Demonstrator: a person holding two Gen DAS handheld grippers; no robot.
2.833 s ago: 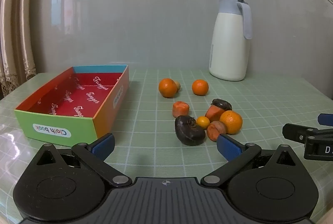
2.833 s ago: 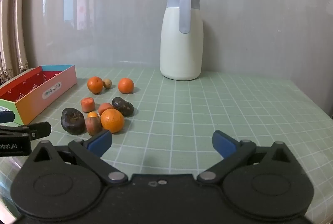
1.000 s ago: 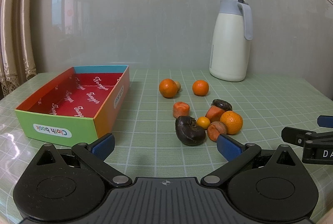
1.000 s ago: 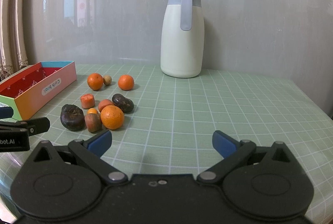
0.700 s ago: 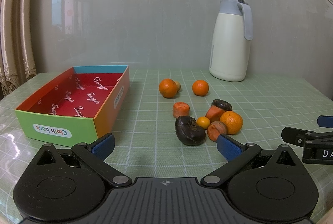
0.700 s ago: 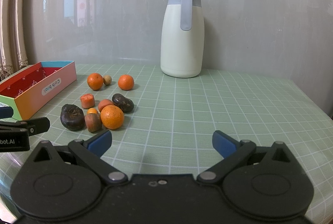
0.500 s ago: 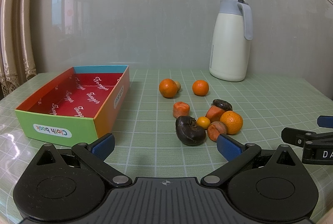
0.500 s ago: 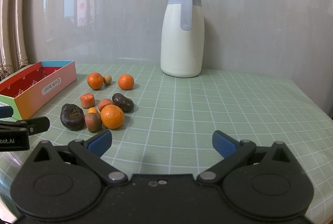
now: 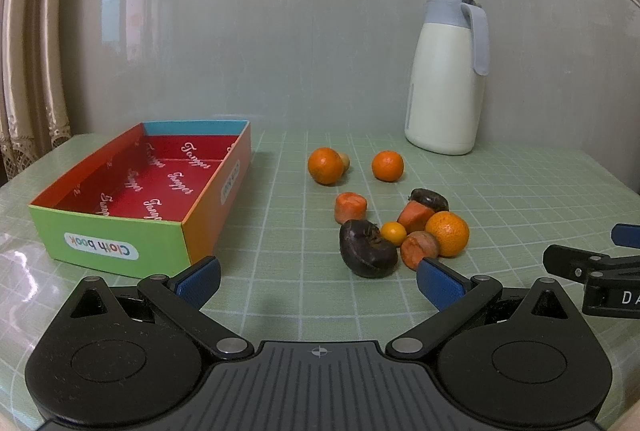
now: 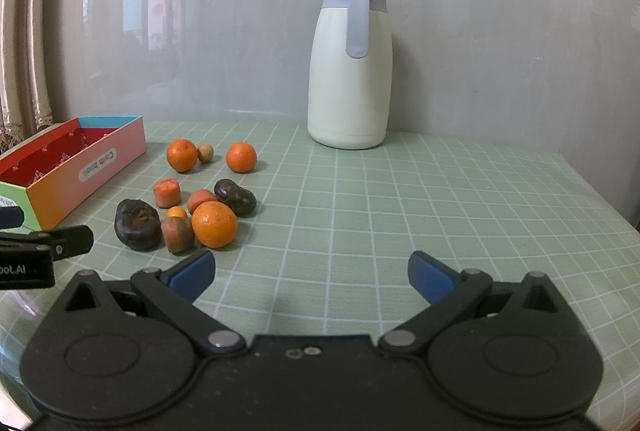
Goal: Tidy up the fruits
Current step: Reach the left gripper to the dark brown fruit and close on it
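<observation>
The left gripper is spread wide with nothing between its blue-padded fingers, held low over the green grid-patterned table mat. The right gripper is equally wide apart and empty, its own blue pads apart from everything on the mat.

Take the tall cream-white thermal jug with the grey-blue lid and handle as landmark — it stands upright at the back of the mat against the wall. The fruits lie in front of it and to its left. Nearest the jug are two round orange tangerines with a small tan nut-like ball touching the left one. Farther forward sits a tight cluster: a large wrinkled dark-brown fruit, a stubby orange-red chunk, a tiny yellow-orange kumquat, a reddish-brown fruit, a bigger orange tangerine, another orange-red piece and a second dark fruit behind it.

Well to the left of the jug rests the open multicoloured cardboard box with a red lining — no fruit inside.
</observation>
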